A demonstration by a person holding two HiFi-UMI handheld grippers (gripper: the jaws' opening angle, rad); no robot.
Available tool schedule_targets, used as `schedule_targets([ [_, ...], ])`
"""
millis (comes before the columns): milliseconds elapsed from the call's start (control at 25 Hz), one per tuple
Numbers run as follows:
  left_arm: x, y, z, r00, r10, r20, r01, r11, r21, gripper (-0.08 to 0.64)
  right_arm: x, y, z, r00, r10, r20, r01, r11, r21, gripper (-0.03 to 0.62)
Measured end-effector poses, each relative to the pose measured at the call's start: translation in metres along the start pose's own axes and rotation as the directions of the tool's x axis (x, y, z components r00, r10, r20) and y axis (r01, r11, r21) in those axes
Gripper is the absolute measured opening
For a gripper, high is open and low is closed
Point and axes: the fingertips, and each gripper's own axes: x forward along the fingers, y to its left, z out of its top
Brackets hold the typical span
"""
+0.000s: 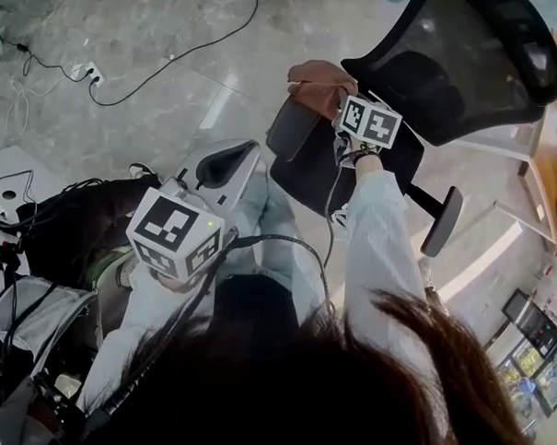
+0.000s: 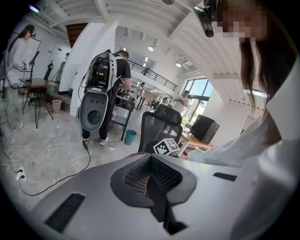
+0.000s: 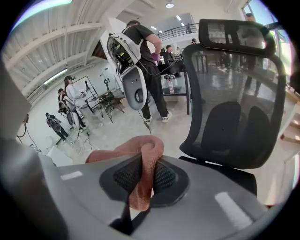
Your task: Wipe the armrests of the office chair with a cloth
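Note:
A black mesh office chair (image 1: 469, 69) stands at the upper right of the head view. Its near armrest (image 1: 290, 127) lies just below a brownish-pink cloth (image 1: 320, 80). My right gripper (image 1: 332, 98) is shut on that cloth and holds it over the armrest's far end. In the right gripper view the cloth (image 3: 143, 173) is pinched between the jaws and bunches up ahead of them, with the chair back (image 3: 234, 108) to the right. The other armrest (image 1: 442, 221) sticks out lower right. My left gripper (image 1: 224, 167) is held back near the person's body, shut on nothing (image 2: 151, 174).
A backpack with cables (image 1: 66, 226) lies at the left on the stone floor. A power strip and black cable (image 1: 91, 72) run across the floor at upper left. A wooden desk (image 1: 550, 155) borders the right edge. People and a white machine (image 2: 93, 108) stand further off.

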Motion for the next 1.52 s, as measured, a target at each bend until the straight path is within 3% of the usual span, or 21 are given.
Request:
schedule_targets([
  [320,0.024,0.013,0.014,1.000,-0.014,-0.015,0.014,1.000,-0.017,0.002,0.002,0.012,-0.023,0.996,0.059,-0.063,-0.057,0.998,0.040,0.032],
  [520,0.024,0.012,0.026,0.999,-0.032,-0.006,0.032,0.999,-0.014,0.002,-0.021,0.048,-0.057,0.978,0.174,-0.113,-0.168,0.984,0.058,0.034],
  [680,0.027,0.007,0.033,0.999,-0.044,-0.004,0.044,0.999,-0.003,0.002,-0.045,0.076,-0.085,0.937,0.301,-0.176,-0.295,0.954,0.062,0.034],
  [840,0.031,-0.001,0.036,0.998,-0.061,-0.001,0.061,0.998,0.010,0.002,-0.067,0.104,-0.115,0.865,0.430,-0.258,-0.416,0.903,0.108,0.034],
  [1120,0.036,-0.017,0.041,0.994,-0.107,-0.010,0.107,0.993,0.040,0.002,-0.090,0.123,-0.149,0.817,0.472,-0.331,-0.473,0.877,0.083,0.034],
  [1240,0.037,-0.026,0.043,0.992,-0.127,-0.008,0.127,0.991,0.051,0.002,-0.102,0.124,-0.137,0.837,0.504,-0.216,-0.493,0.864,0.104,0.034],
  [1400,0.035,-0.042,0.056,0.987,-0.158,0.015,0.157,0.985,0.077,0.002,-0.143,0.120,-0.076,0.854,0.516,0.071,-0.521,0.846,0.111,0.032],
  [1520,0.037,-0.061,0.075,0.982,-0.185,0.042,0.179,0.977,0.115,0.002,-0.186,0.115,-0.021,0.860,0.461,0.218,-0.482,0.875,0.051,0.033],
])
